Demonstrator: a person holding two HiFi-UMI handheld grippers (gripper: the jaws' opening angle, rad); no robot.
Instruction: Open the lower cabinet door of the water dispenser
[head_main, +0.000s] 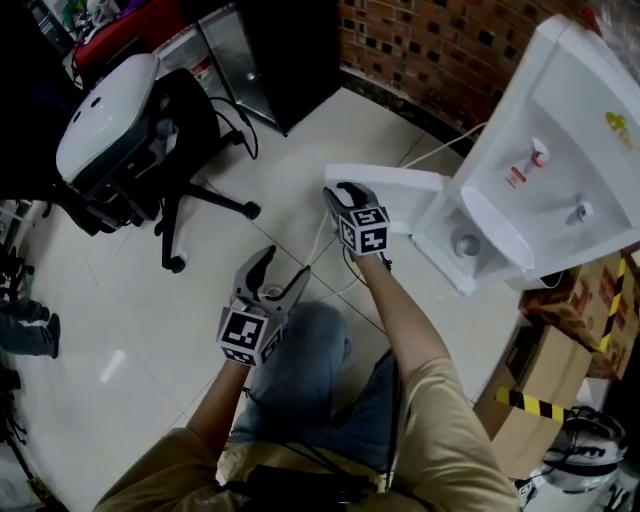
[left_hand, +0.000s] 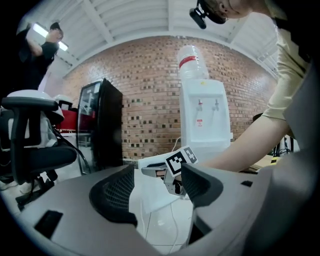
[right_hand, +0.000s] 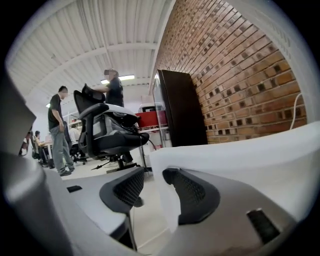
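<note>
The water dispenser is seen at the right of the head view, set against a brick wall. Its lower cabinet door is found already standing out from the cabinet front. The panel is upright, its top edge running from the hinge side at the dispenser out to a free edge at the left, over the tiled floor. The right gripper is held at that free edge. In the right gripper view its jaws are seen moderately apart with the door's edge in the gap between them. The panel lies behind the right-hand pad, and a clear space is left on the side of the other pad, so no squeeze on the door is shown. The left gripper is kept lower in the head view, near the person's knee and apart from the door. Its jaws are likewise spread with nothing between them, and only the door and the other gripper are seen beyond the gap. The opening is judged to be largely done. Any further swing would be governed by one relation: the door runs lengthwise from its hinge toward the right gripper, which is much the nearer tool. The free edge would therefore have to be carried sideways around the hinge, not drawn along the panel. If more travel is wanted, the jaws would probably need to be closed on the edge, or one pad hooked behind it.
</note>
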